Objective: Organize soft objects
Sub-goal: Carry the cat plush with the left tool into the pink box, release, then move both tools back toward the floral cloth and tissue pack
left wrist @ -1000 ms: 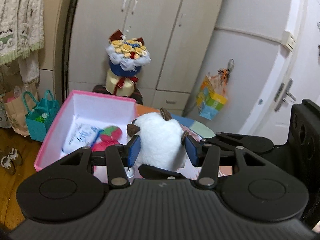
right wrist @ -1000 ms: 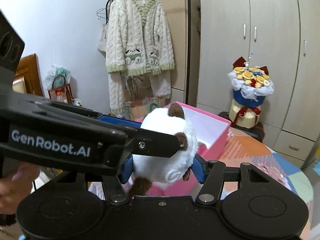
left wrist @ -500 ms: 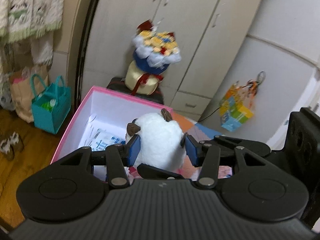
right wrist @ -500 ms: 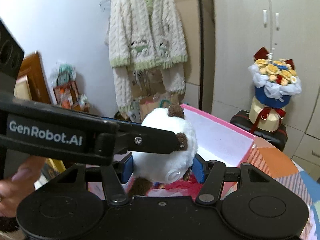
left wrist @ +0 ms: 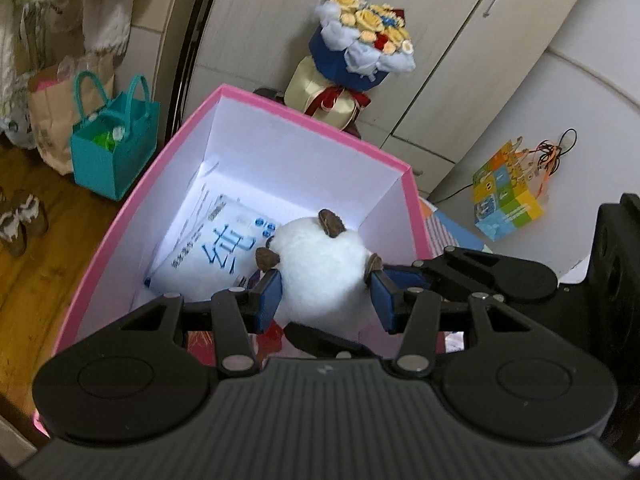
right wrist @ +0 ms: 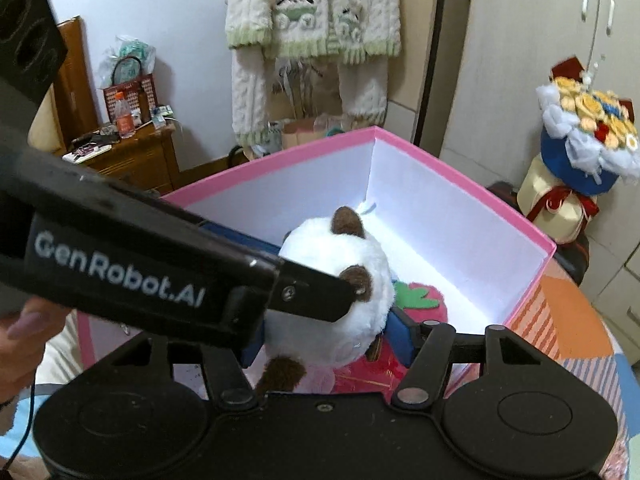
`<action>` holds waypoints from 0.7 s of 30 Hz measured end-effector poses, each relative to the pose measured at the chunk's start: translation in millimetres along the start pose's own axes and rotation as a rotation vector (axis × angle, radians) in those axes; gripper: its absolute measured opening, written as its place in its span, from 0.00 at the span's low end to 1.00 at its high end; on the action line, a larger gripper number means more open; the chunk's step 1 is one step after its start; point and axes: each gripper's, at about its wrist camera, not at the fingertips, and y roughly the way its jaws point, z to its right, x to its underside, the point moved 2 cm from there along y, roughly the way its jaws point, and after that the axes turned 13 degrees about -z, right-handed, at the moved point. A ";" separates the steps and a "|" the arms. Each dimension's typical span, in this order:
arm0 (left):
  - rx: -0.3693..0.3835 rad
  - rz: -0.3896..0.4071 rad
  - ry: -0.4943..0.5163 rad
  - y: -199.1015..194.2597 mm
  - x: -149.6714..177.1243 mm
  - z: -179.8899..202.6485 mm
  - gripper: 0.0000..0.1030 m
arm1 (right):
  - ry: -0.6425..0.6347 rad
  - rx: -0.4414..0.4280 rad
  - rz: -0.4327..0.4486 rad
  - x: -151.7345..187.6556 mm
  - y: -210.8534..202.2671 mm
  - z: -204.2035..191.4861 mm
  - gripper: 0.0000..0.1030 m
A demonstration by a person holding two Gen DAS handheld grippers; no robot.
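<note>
A white plush toy with brown ears is held by both grippers at once, just above the open pink box. My left gripper is shut on the plush from its two sides. My right gripper is also shut on it, and the left gripper's finger crosses in front. Inside the box lie a white packet with blue print and a red strawberry plush.
A flower bouquet stands behind the box. A teal bag sits on the wooden floor at left. A patterned tablecloth lies under the box. A knitted cardigan hangs on the wall.
Both grippers have carried the plush forward and down over the box. The views now tilt down into the box interior, showing the white packet and the strawberry plush.
</note>
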 end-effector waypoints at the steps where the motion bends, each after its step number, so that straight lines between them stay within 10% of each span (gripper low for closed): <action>1: -0.020 0.004 0.012 0.5 1.0 0.6 0.47 | 0.012 -0.003 -0.007 -0.8 1.8 2.3 0.67; 5: -0.152 0.060 0.091 -6.3 8.4 7.4 0.50 | 0.055 -0.010 -0.010 2.5 1.6 6.7 0.69; 21: -0.188 0.112 0.263 -78.3 41.8 32.2 0.55 | 0.065 0.039 -0.015 27.3 -57.3 -17.9 0.72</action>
